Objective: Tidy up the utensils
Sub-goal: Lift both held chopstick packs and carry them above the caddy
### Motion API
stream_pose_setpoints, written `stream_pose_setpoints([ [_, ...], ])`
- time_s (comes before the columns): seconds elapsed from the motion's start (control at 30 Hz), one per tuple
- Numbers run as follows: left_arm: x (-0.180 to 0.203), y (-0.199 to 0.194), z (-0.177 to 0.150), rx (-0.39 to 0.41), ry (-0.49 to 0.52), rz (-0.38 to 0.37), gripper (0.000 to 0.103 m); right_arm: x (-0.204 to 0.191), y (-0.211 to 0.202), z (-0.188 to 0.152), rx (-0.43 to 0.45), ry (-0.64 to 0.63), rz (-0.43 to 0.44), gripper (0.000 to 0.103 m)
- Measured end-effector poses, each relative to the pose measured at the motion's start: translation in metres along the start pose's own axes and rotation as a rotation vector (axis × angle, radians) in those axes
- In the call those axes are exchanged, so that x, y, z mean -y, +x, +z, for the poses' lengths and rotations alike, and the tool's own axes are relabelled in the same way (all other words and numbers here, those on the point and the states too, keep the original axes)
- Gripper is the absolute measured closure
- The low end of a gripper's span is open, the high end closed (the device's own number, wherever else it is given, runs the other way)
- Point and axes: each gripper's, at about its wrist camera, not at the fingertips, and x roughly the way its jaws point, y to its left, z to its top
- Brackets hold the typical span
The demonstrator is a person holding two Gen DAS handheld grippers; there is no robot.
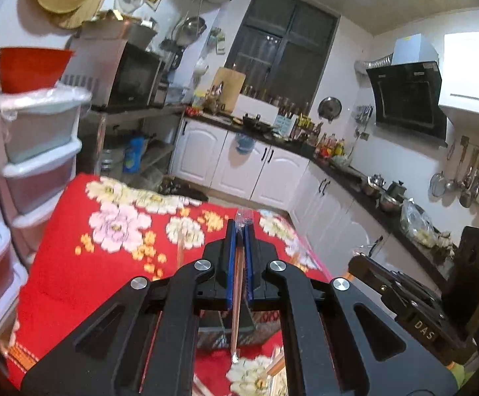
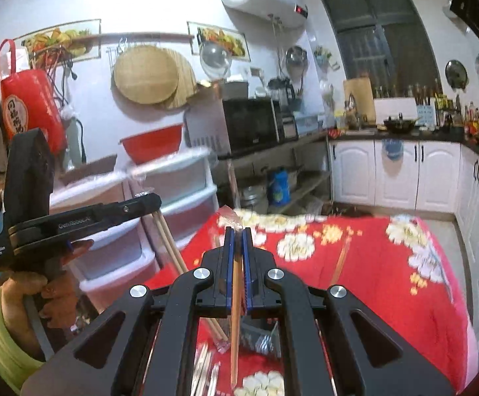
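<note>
My left gripper (image 1: 239, 227) is shut on a pair of wooden chopsticks in a clear plastic sleeve (image 1: 237, 297), held above the red floral tablecloth (image 1: 74, 264). My right gripper (image 2: 238, 234) is shut on another sleeved pair of chopsticks (image 2: 236, 313), its clear wrapper tip poking out past the fingertips. In the right wrist view the left gripper (image 2: 147, 202) sits at the left with its chopsticks (image 2: 173, 247) hanging down. A dark patterned container (image 1: 239, 333) lies below the left jaws. More wrapped utensils (image 2: 203, 373) lie on the cloth near the bottom edge.
White plastic drawer units (image 1: 38, 151) with a red bowl (image 1: 31, 67) on top stand left of the table. Another chopstick pair (image 2: 340, 260) lies on the cloth. Kitchen counters with white cabinets (image 1: 256, 165) run behind and to the right. The right gripper (image 1: 404, 297) shows at right.
</note>
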Motion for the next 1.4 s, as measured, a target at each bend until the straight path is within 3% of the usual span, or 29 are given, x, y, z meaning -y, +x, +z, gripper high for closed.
stream_pose_setpoints([
  [0.3, 0.011, 0.010, 0.029, 0.075, 0.034, 0.034, 0.102, 0.007, 0.010, 0.033, 0.094, -0.011, -0.037, 0.098],
  [0.6, 0.020, 0.032, 0.027, 0.082, 0.051, 0.027, 0.102, 0.026, 0.023, 0.043, 0.130, -0.007, -0.092, 0.098],
  [1.4, 0.008, 0.089, -0.037, 0.001, 0.034, 0.036, 0.102, 0.066, 0.064, -0.017, 0.070, 0.050, -0.194, 0.098],
])
